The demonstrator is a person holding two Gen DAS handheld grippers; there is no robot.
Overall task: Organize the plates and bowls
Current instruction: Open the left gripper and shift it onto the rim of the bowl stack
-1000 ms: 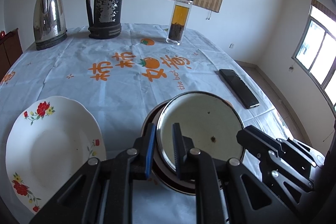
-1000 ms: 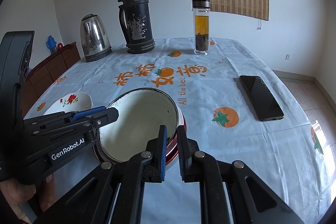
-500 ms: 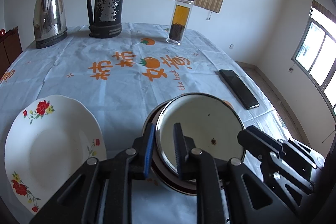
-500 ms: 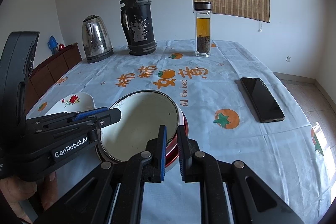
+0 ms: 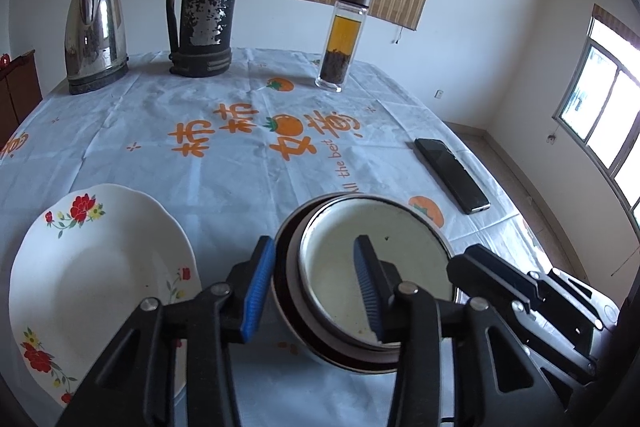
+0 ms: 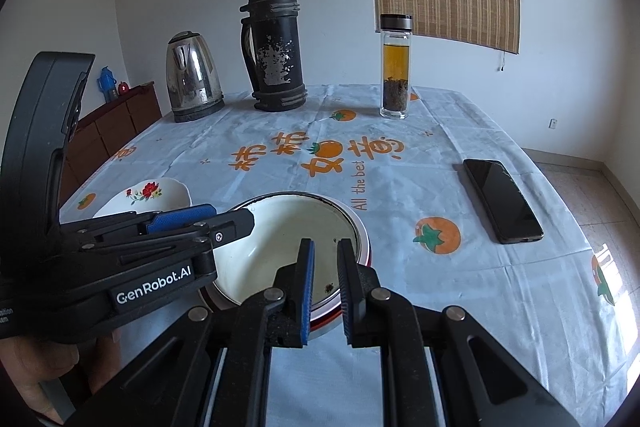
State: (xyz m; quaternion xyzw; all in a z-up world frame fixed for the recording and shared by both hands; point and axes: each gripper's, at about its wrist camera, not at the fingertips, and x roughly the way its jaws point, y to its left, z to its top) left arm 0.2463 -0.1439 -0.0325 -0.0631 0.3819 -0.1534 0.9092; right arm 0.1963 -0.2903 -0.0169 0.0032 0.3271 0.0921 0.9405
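Note:
A white enamel bowl [image 5: 372,259] sits nested inside a dark red bowl [image 5: 288,291] near the table's front edge; the pair also shows in the right wrist view [image 6: 280,239]. My left gripper [image 5: 316,287] is open, its jaws straddling the stack's left rim. My right gripper [image 6: 324,275] is slightly open over the stack's near rim, one finger inside and one outside. A white plate with red flowers [image 5: 92,267] lies to the left, also in the right wrist view [image 6: 148,193].
A steel kettle [image 5: 94,35], a black thermos [image 5: 204,19] and a glass tea bottle [image 5: 344,39] stand at the far side. A black phone [image 5: 450,173] lies at the right. The table's right edge drops to the floor.
Both grippers have opened: the left jaws spread wide off the stack's rim, the right jaws parted a little. The bowls now rest on the table.

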